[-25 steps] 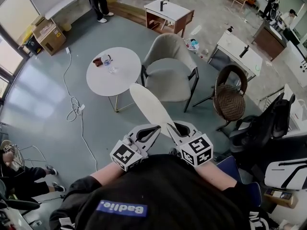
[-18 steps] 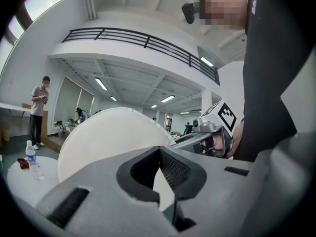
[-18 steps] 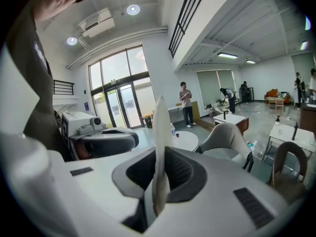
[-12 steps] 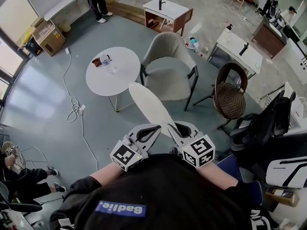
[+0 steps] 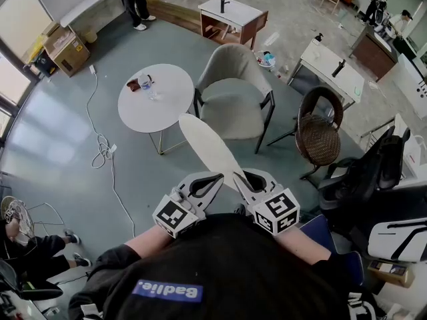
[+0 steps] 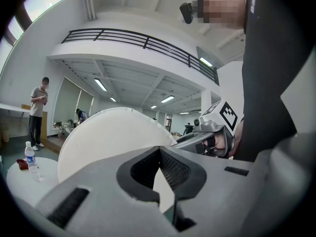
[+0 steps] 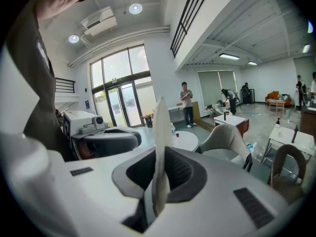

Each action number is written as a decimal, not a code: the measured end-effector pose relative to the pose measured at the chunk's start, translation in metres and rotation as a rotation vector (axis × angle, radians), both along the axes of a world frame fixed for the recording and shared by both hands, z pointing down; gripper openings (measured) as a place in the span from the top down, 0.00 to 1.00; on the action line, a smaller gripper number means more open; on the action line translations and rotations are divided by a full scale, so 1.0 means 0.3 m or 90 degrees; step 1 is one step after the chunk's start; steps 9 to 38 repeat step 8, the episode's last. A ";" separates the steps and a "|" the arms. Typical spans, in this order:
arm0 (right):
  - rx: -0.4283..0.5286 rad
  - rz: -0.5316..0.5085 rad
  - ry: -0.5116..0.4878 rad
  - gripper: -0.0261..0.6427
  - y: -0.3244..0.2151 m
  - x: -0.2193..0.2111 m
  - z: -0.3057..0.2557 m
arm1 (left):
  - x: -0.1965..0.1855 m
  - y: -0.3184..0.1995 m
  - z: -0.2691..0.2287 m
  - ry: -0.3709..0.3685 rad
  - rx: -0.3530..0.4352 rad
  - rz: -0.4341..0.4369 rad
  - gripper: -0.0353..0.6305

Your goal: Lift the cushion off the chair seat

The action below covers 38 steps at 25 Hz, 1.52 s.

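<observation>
- Room: open hall with a grey floor. A round white table stands at far left and a grey upholstered chair just to its right. A wicker chair stands further right.
- Cushion: flat, round and cream. It is clear of the grey chair's seat and held up on the near side of that chair, tilted edge-on.
- Right gripper: jaws narrow, clamped on the near edge of the cushion.
- Left gripper: jaw tips together with nothing pinched between them. It sits just left of the cushion.
- Table load: one small bottle.
</observation>
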State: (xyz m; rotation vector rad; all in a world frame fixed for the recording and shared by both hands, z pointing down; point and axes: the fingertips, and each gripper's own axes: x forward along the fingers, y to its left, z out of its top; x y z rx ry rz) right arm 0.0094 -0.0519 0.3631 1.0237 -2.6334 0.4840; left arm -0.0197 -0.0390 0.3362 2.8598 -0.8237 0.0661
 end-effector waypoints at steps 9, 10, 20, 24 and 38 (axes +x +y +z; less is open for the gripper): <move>0.005 0.002 0.002 0.89 0.011 0.008 0.001 | 0.005 0.007 0.005 0.005 -0.003 -0.003 0.93; 0.005 0.002 0.002 0.89 0.011 0.008 0.001 | 0.005 0.007 0.005 0.005 -0.003 -0.003 0.93; 0.005 0.002 0.002 0.89 0.011 0.008 0.001 | 0.005 0.007 0.005 0.005 -0.003 -0.003 0.93; 0.005 0.002 0.002 0.89 0.011 0.008 0.001 | 0.005 0.007 0.005 0.005 -0.003 -0.003 0.93; 0.005 0.002 0.002 0.89 0.011 0.008 0.001 | 0.005 0.007 0.005 0.005 -0.003 -0.003 0.93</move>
